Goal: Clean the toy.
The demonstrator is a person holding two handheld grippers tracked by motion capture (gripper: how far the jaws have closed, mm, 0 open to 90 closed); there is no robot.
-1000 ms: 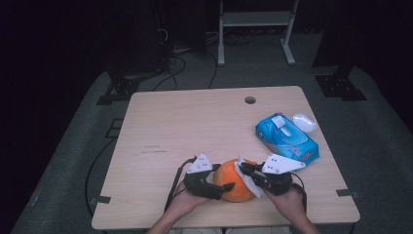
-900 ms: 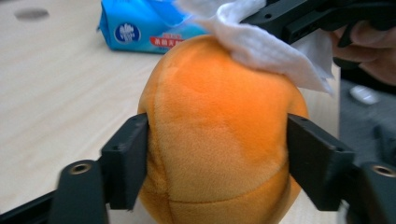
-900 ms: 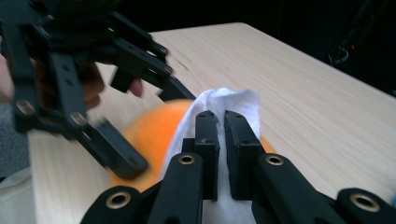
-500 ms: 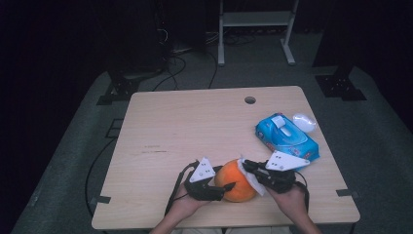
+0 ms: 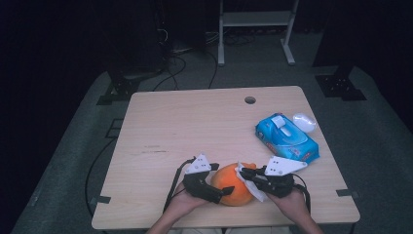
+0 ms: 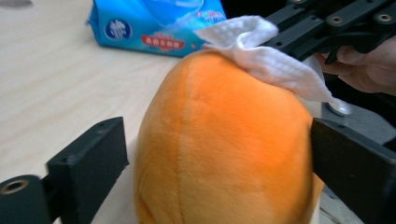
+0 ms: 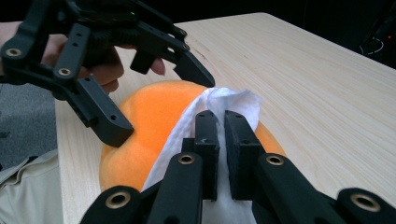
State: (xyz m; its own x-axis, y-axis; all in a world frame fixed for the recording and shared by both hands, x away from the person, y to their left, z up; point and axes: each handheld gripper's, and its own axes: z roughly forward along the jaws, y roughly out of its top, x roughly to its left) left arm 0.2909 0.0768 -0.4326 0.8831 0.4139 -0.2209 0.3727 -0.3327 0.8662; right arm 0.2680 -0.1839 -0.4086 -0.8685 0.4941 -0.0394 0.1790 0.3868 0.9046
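Note:
An orange plush toy (image 5: 233,183) lies near the table's front edge between both hands. My left gripper (image 5: 218,187) straddles it; its jaws have just been opening. In the left gripper view the plush (image 6: 224,154) sits between them, with a gap at the left jaw and the right jaw against the fabric. My right gripper (image 7: 221,126) is shut on a white wipe (image 7: 233,100), which it holds against the top of the plush (image 7: 149,121). The wipe (image 5: 253,187) drapes down the toy's right side.
A blue pack of wipes (image 5: 287,139) lies at the right of the wooden table (image 5: 195,126), with a small white lid-like object (image 5: 304,122) behind it. A round cable hole (image 5: 250,100) is near the far edge. Dark floor, cables and a rack surround the table.
The left gripper's jaws stand wider around the plush than half a second ago. Both hands have stayed almost in place, and the wipe is still on the toy.

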